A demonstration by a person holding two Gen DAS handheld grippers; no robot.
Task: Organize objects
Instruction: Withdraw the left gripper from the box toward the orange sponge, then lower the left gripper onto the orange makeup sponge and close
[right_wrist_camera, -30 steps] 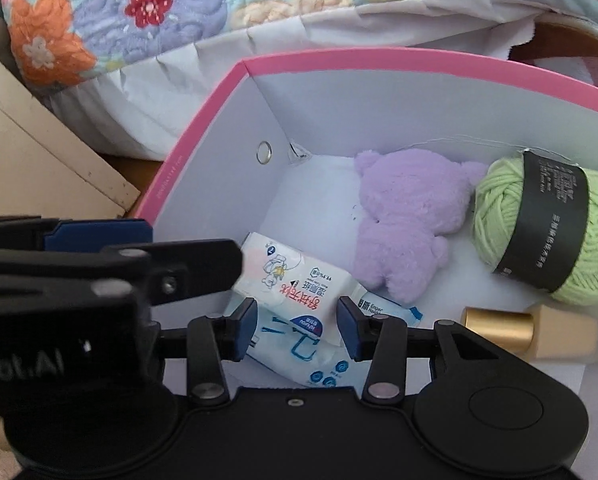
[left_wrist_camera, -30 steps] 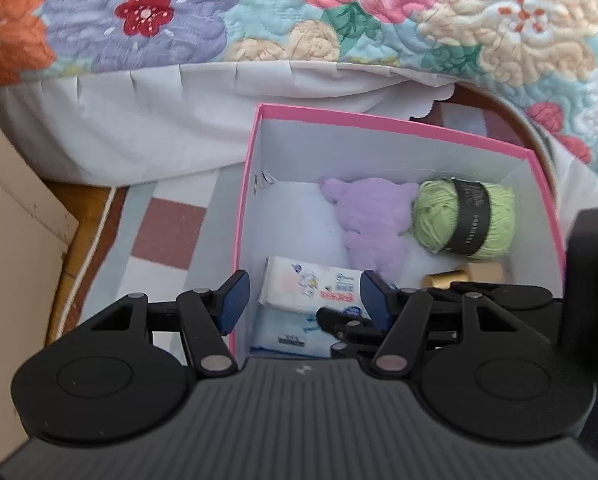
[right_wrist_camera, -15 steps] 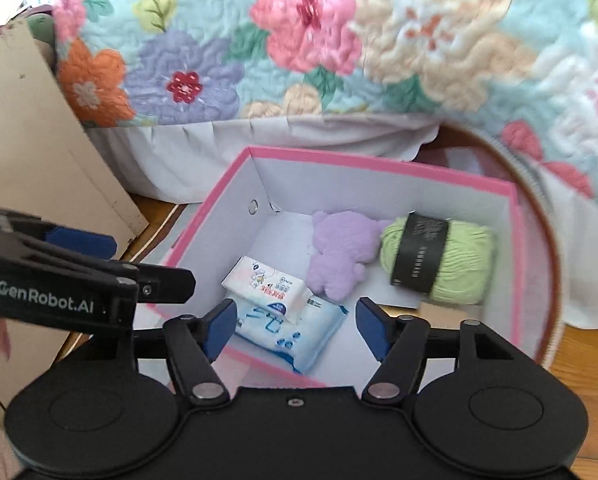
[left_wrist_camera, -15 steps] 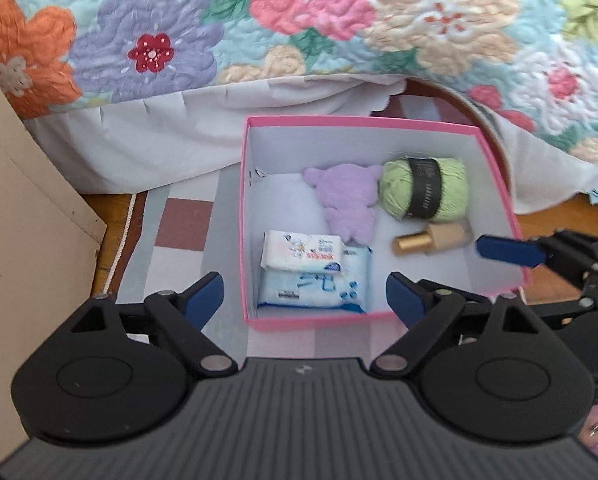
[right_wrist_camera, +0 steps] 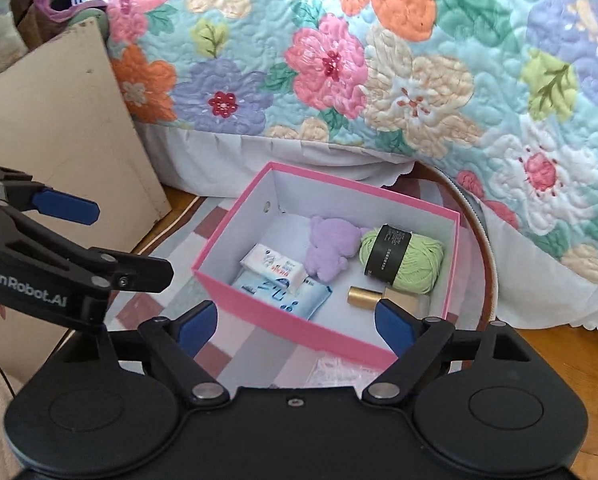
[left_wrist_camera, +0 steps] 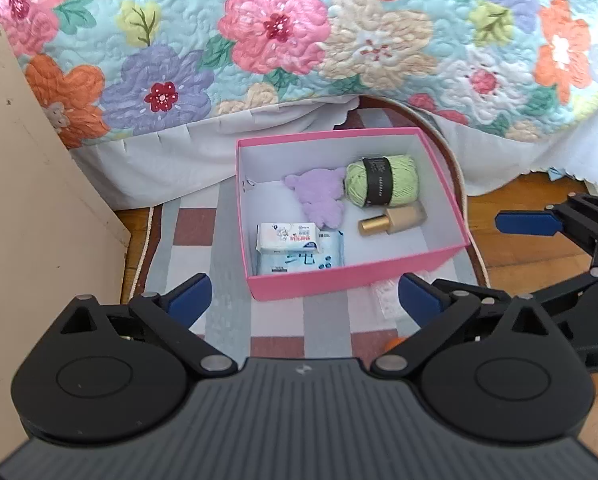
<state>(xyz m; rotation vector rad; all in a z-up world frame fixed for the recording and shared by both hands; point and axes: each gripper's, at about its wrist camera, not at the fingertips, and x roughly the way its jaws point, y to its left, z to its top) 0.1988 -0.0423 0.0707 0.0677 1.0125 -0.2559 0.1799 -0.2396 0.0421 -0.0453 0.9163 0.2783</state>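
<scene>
Left hand-held gripper (left_wrist_camera: 305, 294): pitched steeply downward, jaws spread wide after just opening, nothing between the blue pads (left_wrist_camera: 189, 294). Right hand-held gripper (right_wrist_camera: 295, 328): likewise angled downward, jaws wide and just opened, empty. Each appears side-on at the edge of the other's view, the two held close together.

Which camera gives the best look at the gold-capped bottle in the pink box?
The left wrist view: the bottle lies fully visible there, cap and body. In the right wrist view the bottle is partly hidden behind a blue finger of the right gripper.
</scene>
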